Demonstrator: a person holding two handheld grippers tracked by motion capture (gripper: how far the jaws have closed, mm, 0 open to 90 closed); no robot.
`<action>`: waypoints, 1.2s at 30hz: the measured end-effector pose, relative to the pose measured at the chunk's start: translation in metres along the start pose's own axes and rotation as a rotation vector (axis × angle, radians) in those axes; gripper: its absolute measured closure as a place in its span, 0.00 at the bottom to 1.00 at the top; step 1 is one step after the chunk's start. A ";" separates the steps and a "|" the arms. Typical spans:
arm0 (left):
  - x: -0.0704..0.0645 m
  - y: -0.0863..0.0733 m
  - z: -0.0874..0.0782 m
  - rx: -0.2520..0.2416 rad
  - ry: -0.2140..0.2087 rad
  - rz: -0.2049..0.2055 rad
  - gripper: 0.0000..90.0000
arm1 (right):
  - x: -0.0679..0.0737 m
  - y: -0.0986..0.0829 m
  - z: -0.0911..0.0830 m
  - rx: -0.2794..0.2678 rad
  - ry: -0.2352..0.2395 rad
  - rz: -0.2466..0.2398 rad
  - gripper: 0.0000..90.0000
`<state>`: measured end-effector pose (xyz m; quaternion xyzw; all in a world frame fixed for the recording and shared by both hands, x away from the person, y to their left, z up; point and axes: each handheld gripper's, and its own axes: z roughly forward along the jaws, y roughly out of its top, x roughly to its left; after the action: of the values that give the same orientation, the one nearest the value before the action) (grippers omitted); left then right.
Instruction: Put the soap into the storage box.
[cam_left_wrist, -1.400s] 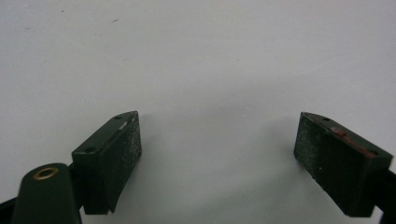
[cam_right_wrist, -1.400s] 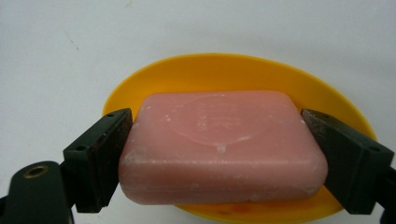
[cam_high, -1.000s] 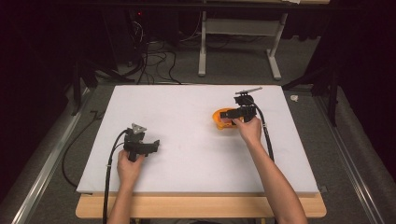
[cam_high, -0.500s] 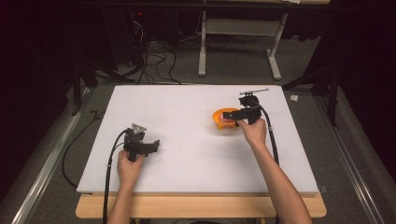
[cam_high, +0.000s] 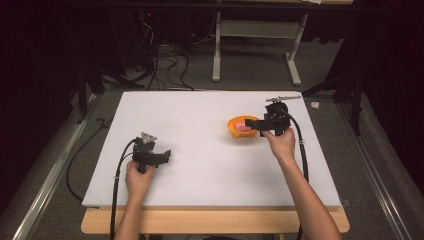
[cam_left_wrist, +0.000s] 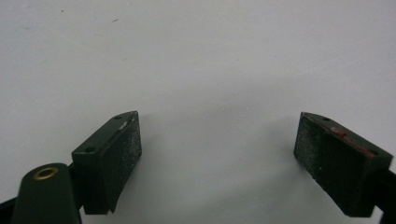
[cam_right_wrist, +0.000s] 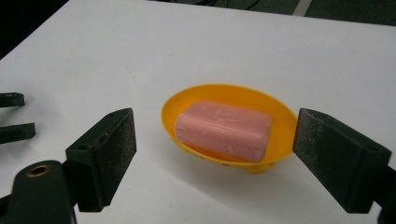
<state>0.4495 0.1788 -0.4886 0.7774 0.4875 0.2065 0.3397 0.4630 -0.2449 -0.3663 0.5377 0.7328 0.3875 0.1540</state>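
No brand, label or writing legible on any item. White worktop (cam_high: 200, 125). An orange dish (cam_right_wrist: 229, 126) stands on its right half, holding one pink soap bar (cam_right_wrist: 223, 129) lying flat inside.

Right gripper (cam_high: 250, 124), held in the right hand (cam_high: 281, 144), points leftward at the dish. In the right gripper view its fingers (cam_right_wrist: 105, 154) are released, spread wide. The dish lies just ahead of them, centred in the gap; neither pad touches the rim or the soap.

Left gripper (cam_high: 165, 157), in the left hand (cam_high: 137, 177), sits low over the front-left worktop, well apart from the dish. In the left gripper view its fingers (cam_left_wrist: 112, 156) are released too, spread wide over bare white surface.
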 end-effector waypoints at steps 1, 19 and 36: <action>0.000 0.000 0.000 0.000 0.000 0.000 0.17 | 0.000 0.000 0.000 0.000 0.000 0.000 0.16; 0.000 0.000 0.000 0.000 0.000 0.000 0.17 | -0.004 -0.015 -0.031 -0.077 -0.020 -0.023 0.18; 0.000 0.000 0.000 0.000 0.001 0.001 0.17 | -0.016 -0.035 -0.064 -0.152 -0.017 0.004 0.20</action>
<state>0.4494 0.1786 -0.4886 0.7776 0.4872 0.2071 0.3393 0.4042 -0.2894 -0.3532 0.5292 0.6989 0.4376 0.2000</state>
